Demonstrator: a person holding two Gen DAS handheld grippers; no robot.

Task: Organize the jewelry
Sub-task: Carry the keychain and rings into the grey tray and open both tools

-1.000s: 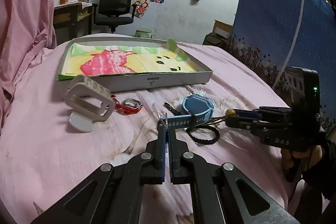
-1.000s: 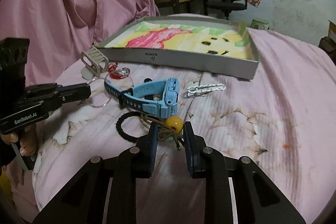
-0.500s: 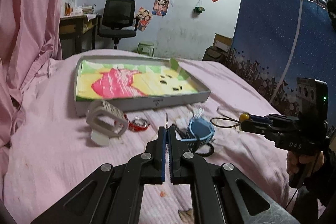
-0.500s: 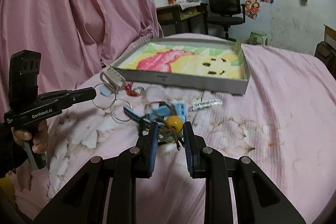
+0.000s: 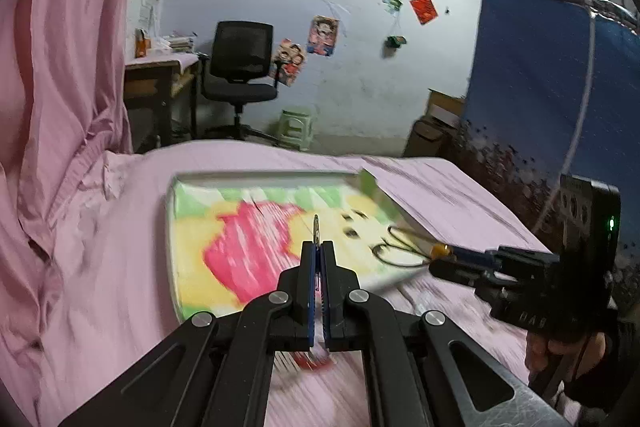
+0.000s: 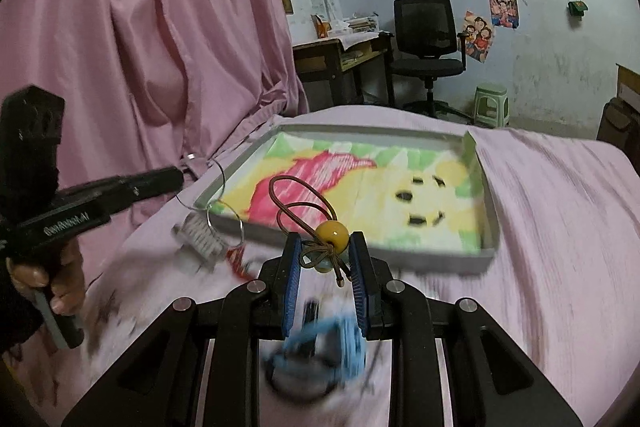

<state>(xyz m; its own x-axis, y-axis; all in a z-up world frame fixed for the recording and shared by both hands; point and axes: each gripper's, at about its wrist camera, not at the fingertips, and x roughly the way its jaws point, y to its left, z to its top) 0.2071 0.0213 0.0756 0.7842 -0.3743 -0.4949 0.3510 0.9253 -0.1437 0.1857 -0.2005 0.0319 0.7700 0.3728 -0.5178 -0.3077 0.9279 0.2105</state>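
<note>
My left gripper (image 5: 317, 247) is shut on thin silver hoop rings (image 5: 316, 227), seen edge-on above its tips; in the right wrist view the hoops (image 6: 224, 203) hang from it (image 6: 180, 173) by the tray's near left corner. My right gripper (image 6: 325, 247) is shut on a brown cord bracelet with a yellow bead (image 6: 331, 234), its loops (image 6: 296, 195) sticking up. In the left wrist view it (image 5: 434, 254) holds the cord (image 5: 394, 247) over the tray (image 5: 176, 211). The shallow grey tray (image 6: 490, 227) has a colourful cartoon lining.
On the pink bedspread near me lie a blue watch (image 6: 336, 341), a black hair tie (image 6: 296, 389), a beige hair clip (image 6: 198, 233) and a red trinket (image 6: 240, 261), all blurred. A pink curtain (image 6: 160, 47) hangs left. A blue screen (image 5: 560, 107) stands right.
Both grippers have lifted off the bedspread and moved forward toward the tray, each carrying its piece. The watch and hair tie stayed behind on the bed.
</note>
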